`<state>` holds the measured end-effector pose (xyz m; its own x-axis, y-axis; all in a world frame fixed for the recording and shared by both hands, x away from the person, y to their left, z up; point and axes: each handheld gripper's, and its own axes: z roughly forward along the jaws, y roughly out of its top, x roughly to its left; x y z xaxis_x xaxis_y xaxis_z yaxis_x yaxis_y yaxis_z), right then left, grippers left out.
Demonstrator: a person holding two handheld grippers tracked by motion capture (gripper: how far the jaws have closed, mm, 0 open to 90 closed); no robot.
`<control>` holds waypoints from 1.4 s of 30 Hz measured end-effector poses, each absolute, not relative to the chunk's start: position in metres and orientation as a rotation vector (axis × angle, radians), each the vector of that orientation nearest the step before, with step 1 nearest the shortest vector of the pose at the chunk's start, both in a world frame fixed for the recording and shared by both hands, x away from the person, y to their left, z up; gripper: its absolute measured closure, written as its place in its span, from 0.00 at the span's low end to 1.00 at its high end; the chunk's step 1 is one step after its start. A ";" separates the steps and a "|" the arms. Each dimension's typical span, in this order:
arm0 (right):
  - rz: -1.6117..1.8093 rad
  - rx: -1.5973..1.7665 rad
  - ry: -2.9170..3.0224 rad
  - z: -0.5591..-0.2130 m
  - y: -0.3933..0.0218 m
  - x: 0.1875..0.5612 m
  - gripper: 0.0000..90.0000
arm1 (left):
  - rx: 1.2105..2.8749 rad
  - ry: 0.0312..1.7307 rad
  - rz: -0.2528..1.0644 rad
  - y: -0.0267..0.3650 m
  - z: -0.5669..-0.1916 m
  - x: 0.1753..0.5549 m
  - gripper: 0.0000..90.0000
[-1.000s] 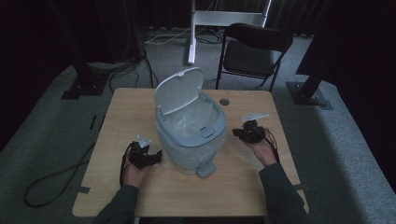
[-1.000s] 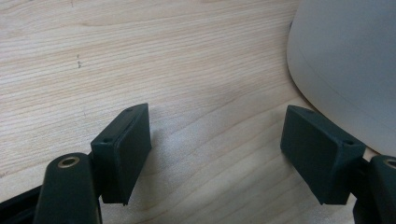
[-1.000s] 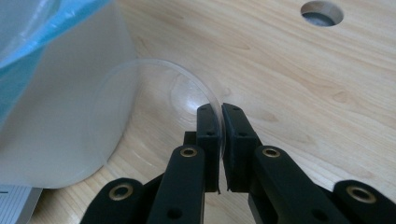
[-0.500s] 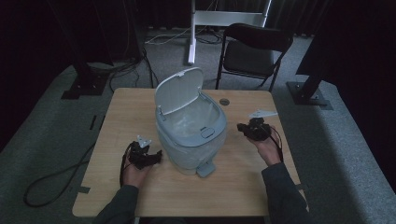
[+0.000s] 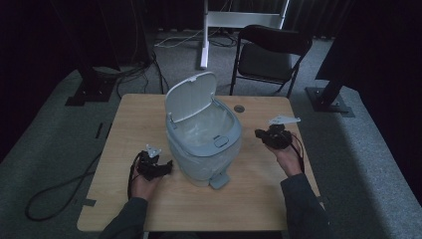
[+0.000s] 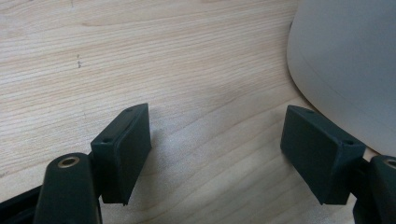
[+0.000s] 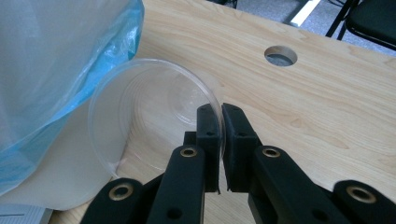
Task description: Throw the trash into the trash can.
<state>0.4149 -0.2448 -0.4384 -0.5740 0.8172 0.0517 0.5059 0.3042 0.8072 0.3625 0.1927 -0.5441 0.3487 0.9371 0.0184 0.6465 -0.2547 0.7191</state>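
A pale grey pedal bin [image 5: 204, 144] stands mid-table with its lid [image 5: 190, 97] raised; a blue-edged clear bag [image 7: 70, 56] lines it. To the bin's right, my right gripper [image 5: 260, 134] is held off the table. Its jaws are shut [image 7: 220, 114] on the rim of a clear plastic cup [image 7: 140, 107], which lies sideways with its mouth towards the camera, close to the bin. My left gripper [image 5: 166, 164] rests low by the bin's left side. Its jaws stand wide open [image 6: 215, 135] over bare wood, with the bin wall [image 6: 345, 60] just beyond the right jaw.
The bin's foot pedal [image 5: 219, 180] juts out towards the table's front edge. A round cable hole [image 5: 239, 108] lies behind the bin. Beyond the table stand a black folding chair [image 5: 271, 52] and a white stand post [image 5: 204, 35]. Cables trail over the floor at left [image 5: 54, 191].
My right gripper has lifted a little and drifted right, away from the bin, with the cup still in its jaws. The left gripper has stayed where it was.
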 end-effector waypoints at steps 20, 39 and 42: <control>1.207 1.156 2.159 -0.419 -0.248 0.409 0.95 | 1.995 1.376 0.605 0.193 -0.544 0.363 0.27; 1.239 1.129 2.117 -0.399 -0.248 0.407 0.95 | 1.996 1.376 0.605 0.193 -0.544 0.363 0.27; 1.244 1.126 2.110 -0.395 -0.249 0.407 0.95 | 1.995 1.375 0.606 0.193 -0.544 0.363 0.27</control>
<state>0.4067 -0.2487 -0.3949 -0.5707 0.8206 0.0297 0.4232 0.2630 0.8670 0.3626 0.1927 -0.5441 0.3485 0.9371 0.0183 0.6462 -0.2543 0.7196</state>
